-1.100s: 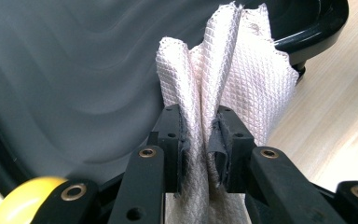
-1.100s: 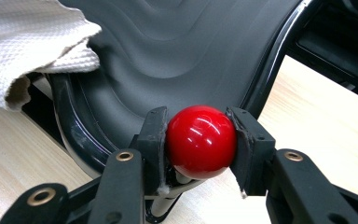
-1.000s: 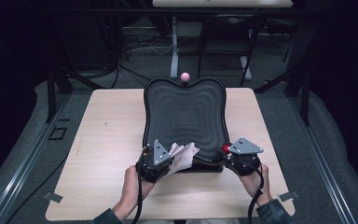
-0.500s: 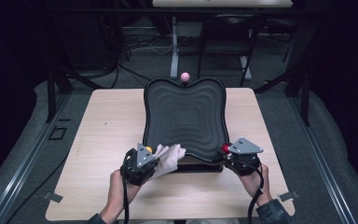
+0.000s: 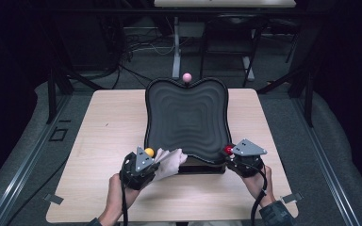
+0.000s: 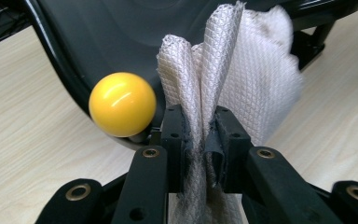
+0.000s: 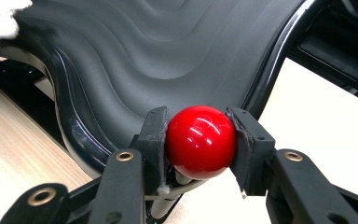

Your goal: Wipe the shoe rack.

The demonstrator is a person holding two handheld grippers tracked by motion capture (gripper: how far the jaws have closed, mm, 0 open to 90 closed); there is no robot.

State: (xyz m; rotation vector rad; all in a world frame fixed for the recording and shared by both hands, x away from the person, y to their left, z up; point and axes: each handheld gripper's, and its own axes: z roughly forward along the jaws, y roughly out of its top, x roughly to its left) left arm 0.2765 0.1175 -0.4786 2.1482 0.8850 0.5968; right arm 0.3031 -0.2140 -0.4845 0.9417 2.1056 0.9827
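The big black wavy tray (image 5: pixel 187 117) sits on the desk (image 5: pixel 108 122) with nothing inside it. The left tool (image 6: pixel 200 135) is pinched tight on a white cloth (image 6: pixel 242 70) at the tray's near left corner, just beside a yellow ball (image 6: pixel 122 104). The right tool (image 7: pixel 200 140) squeezes a red ball (image 7: pixel 200 141) at the near right corner. A pink ball (image 5: pixel 186 76) sticks up at the far edge. The room around is dark, with a grey floor (image 5: pixel 311 122).

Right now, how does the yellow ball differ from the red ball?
The yellow ball sits free beside the left gripper, which is shut on a white cloth; the red ball is clamped in the right gripper. Yellow is at the tray's near-left corner, red at its near-right. Both are glossy knobs on the tray's rim.
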